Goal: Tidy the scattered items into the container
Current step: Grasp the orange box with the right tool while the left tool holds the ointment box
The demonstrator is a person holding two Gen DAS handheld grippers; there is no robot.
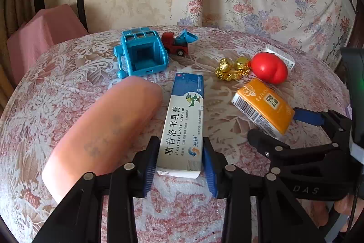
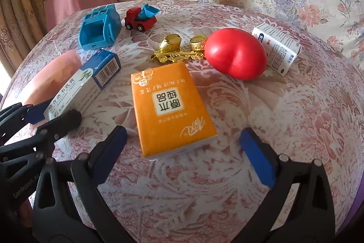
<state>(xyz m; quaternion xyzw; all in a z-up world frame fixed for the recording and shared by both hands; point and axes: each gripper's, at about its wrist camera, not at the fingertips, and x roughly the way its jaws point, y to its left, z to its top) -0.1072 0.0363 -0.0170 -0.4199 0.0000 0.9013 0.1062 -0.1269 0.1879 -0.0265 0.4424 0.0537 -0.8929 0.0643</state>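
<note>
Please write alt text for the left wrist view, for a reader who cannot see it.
The left tongs are shut on the near end of a penciclovir cream box lying on a floral tablecloth. Beyond it lie a blue toy cart, a red toy truck, a red egg and an orange tissue pack.

The cream box reads "喷昔洛韦乳膏 Penciclovir Cream" plus "夫坦". Right of it, the orange tissue pack says "原木纯品". My right tool has "DAS" on it.
</note>
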